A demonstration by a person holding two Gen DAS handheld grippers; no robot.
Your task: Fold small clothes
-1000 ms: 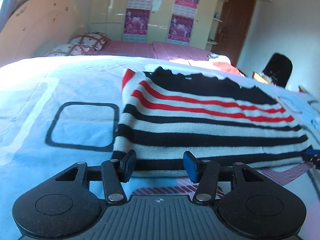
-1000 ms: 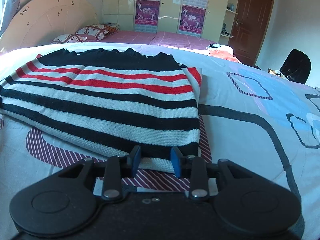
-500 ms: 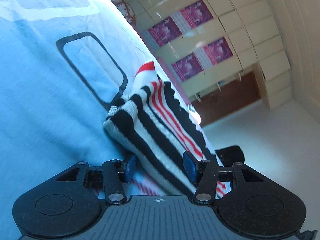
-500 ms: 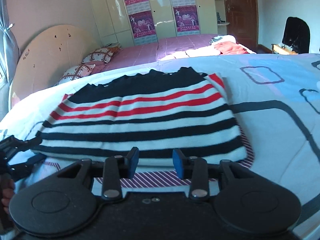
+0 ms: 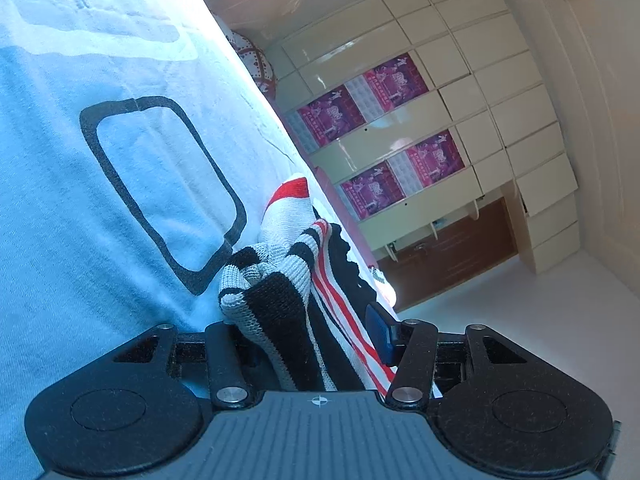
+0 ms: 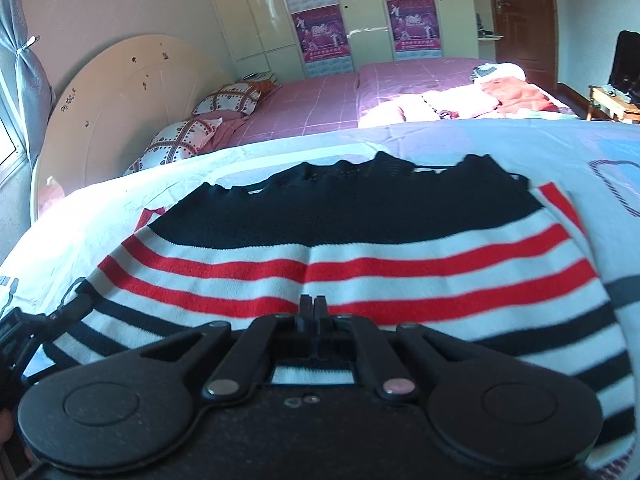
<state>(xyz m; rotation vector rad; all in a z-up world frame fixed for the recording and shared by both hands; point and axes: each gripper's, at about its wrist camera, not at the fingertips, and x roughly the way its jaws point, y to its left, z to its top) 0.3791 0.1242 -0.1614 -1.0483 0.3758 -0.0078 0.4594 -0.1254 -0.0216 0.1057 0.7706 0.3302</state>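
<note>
The left gripper [image 5: 316, 332] is spread, with a bunched edge of the striped sweater [image 6: 360, 264] between its fingers. The right gripper [image 6: 314, 306], just closing, is pressed together over the sweater.

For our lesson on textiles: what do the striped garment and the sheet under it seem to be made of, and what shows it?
Striped garment: knitted yarn, matte, possibly cotton or acrylic; ribbed loops show at the bunched edge.
Sheet: smooth, thin woven cloth, likely cotton, with printed outlines and fine creases.
</note>
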